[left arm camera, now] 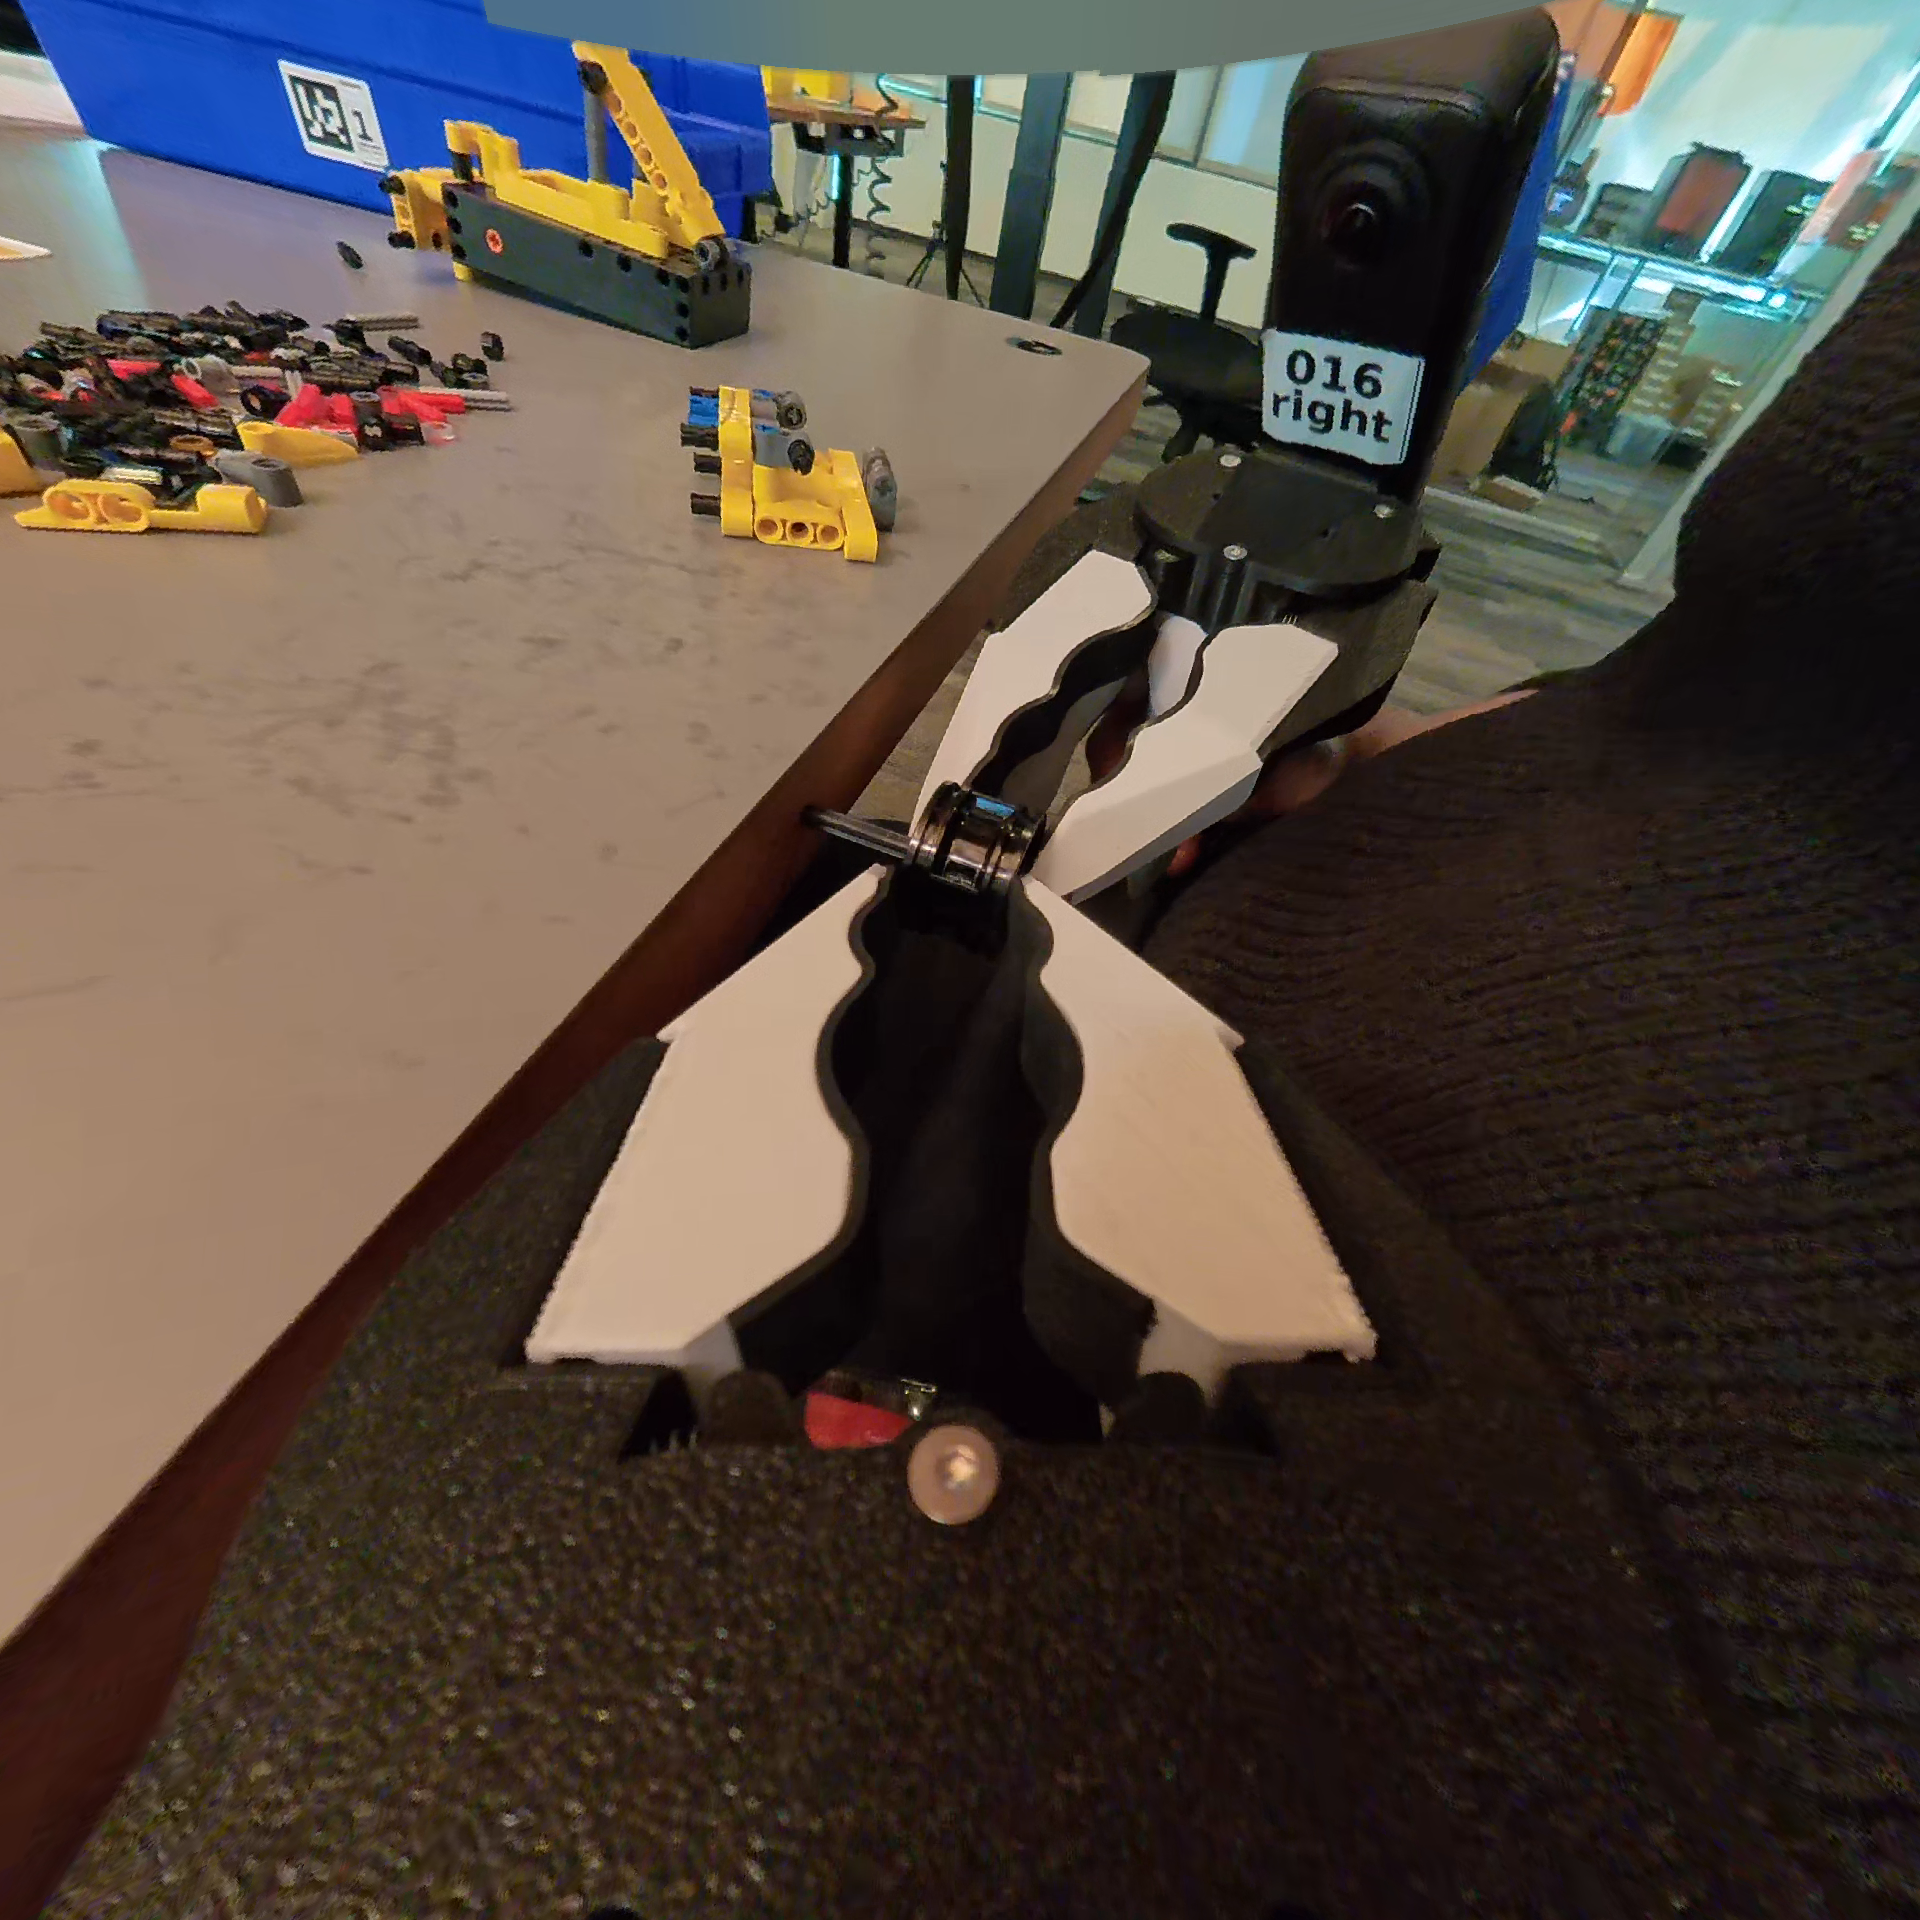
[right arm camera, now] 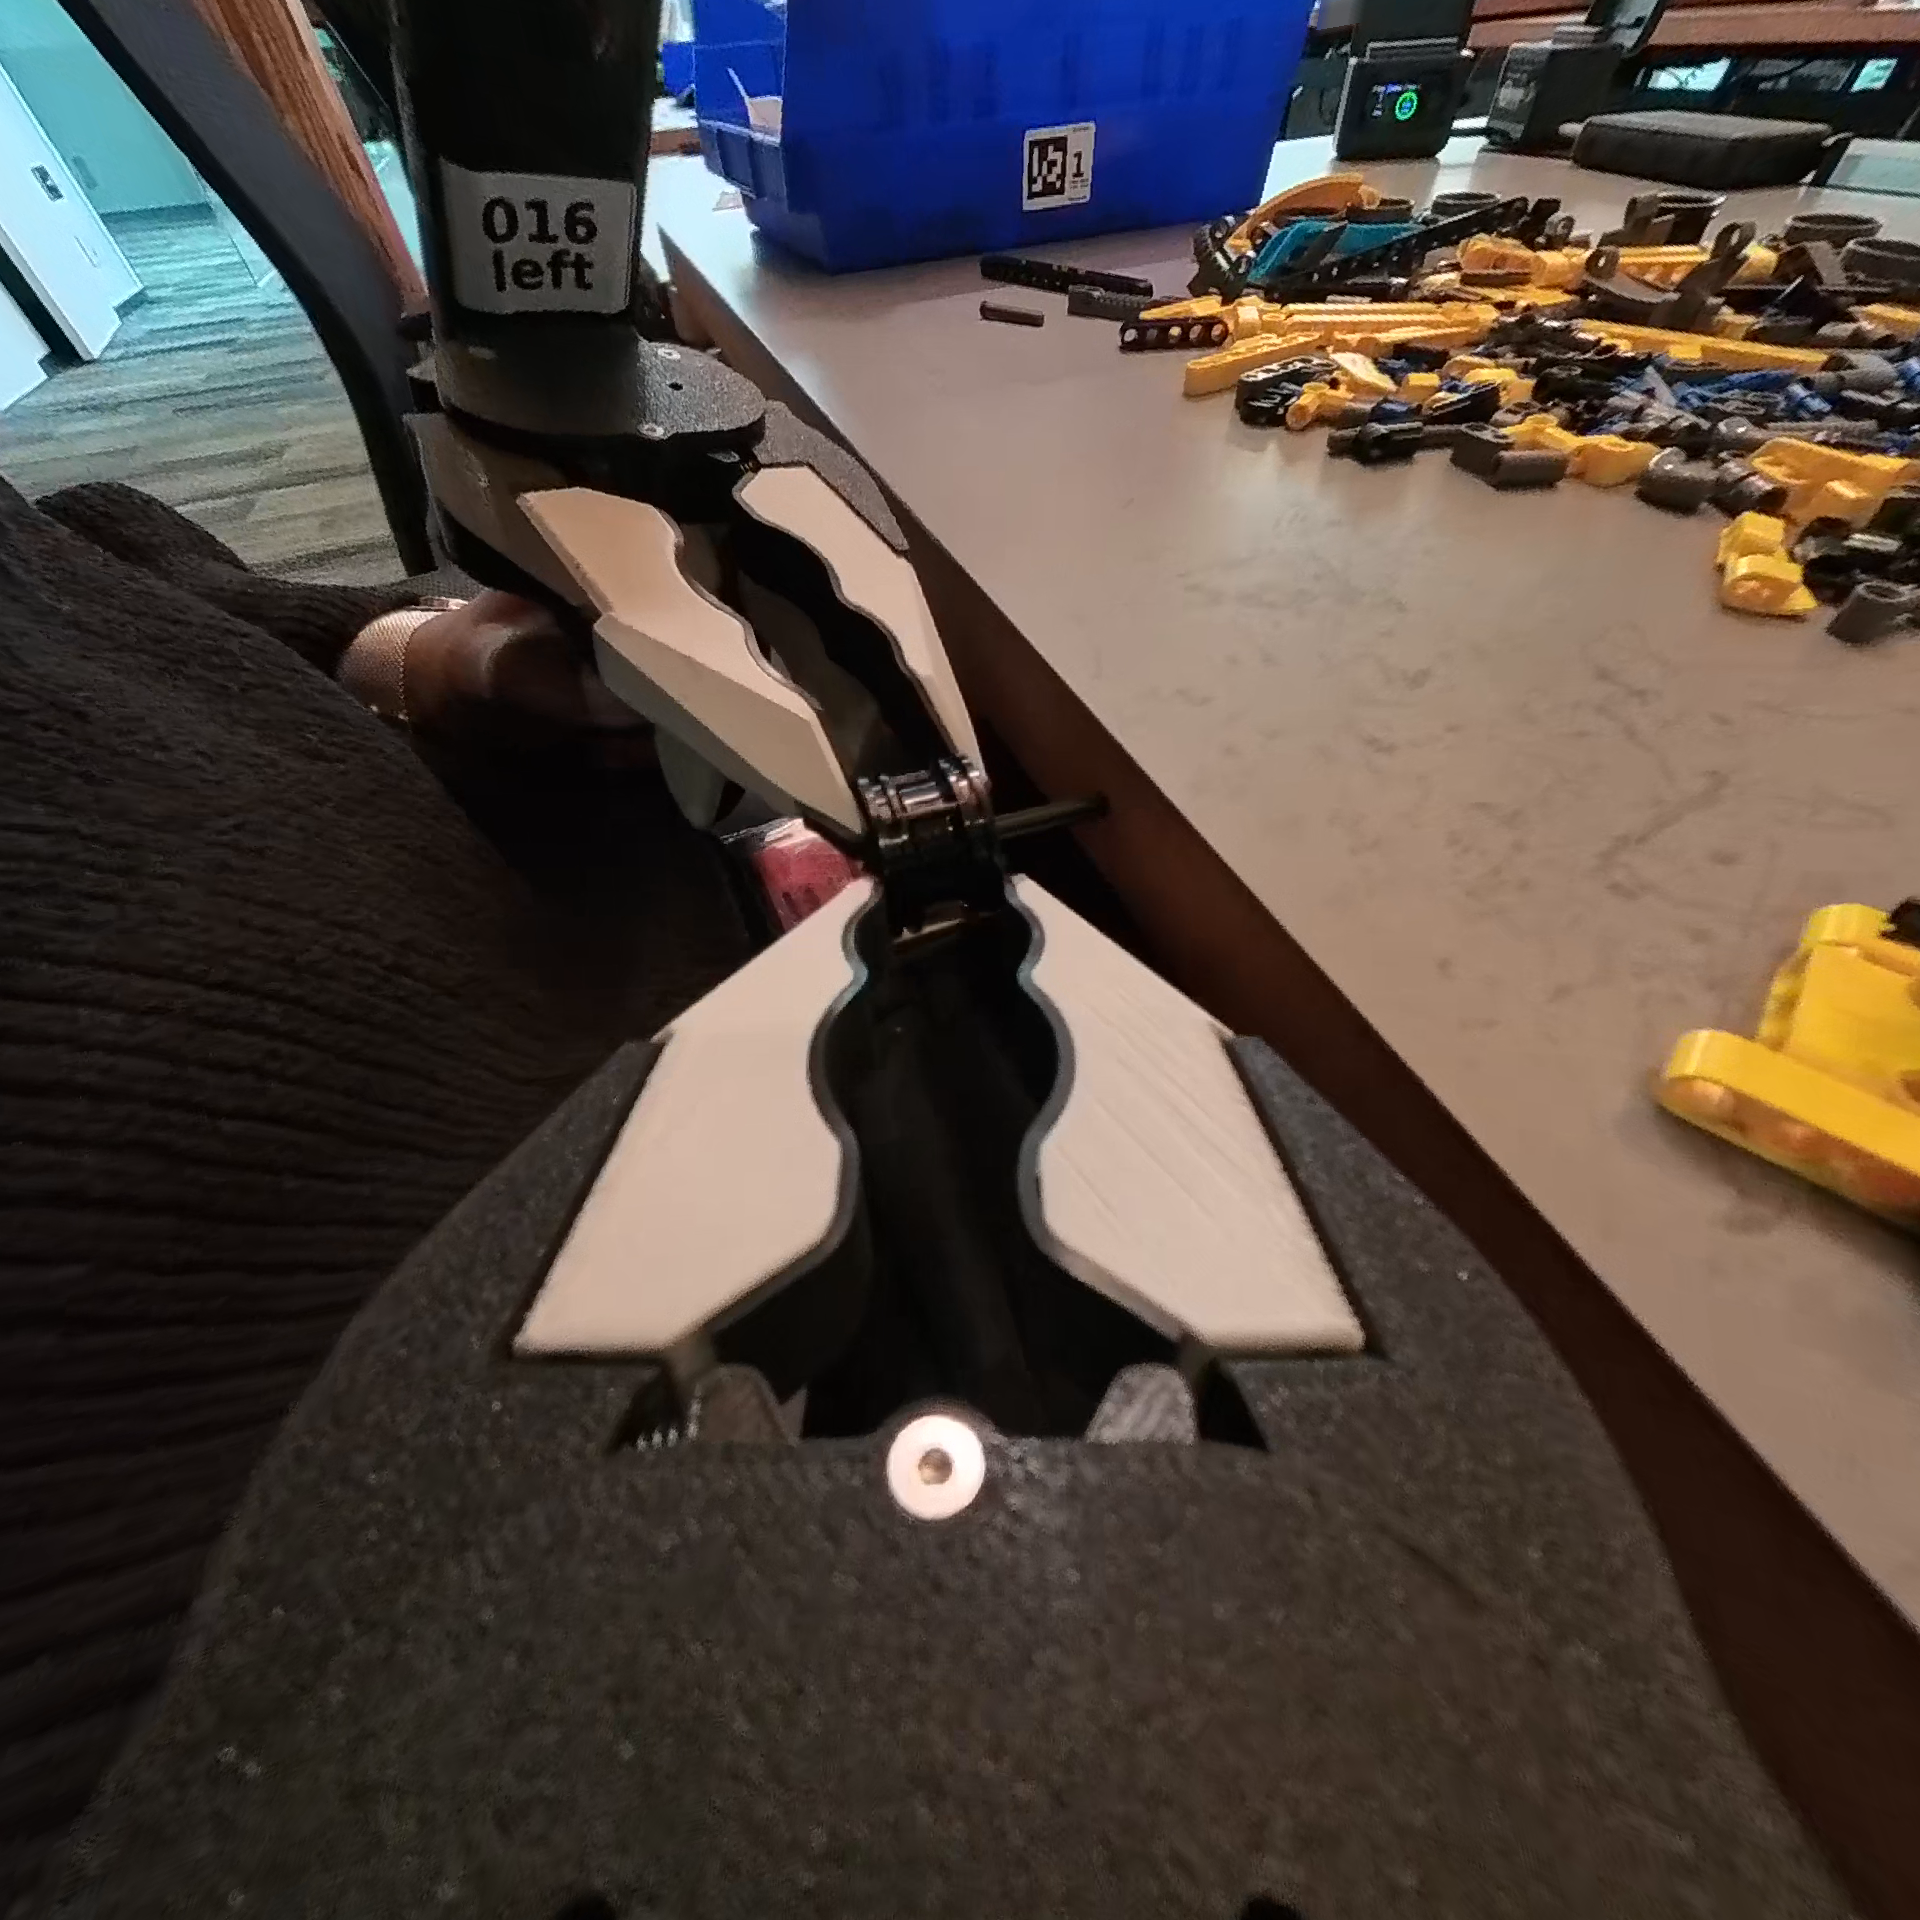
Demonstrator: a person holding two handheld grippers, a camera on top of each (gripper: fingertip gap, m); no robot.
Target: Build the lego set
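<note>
Tongs (left arm camera: 961, 883) on black connector (right arm camera: 930, 831)

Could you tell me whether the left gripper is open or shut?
Shut: the left gripper has its fingers pinching the small black part.

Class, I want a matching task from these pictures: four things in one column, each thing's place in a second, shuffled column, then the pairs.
Things:
1 blue bin
2 black wheel piece
3 small yellow assembly
4 heap of loose parts

Places:
A held between left claw and right claw, beyond the table edge
B alone near the table's corner
C at the table's far end
D spread out, mixed colours

Pairs: 1-C; 2-A; 3-B; 4-D
</note>
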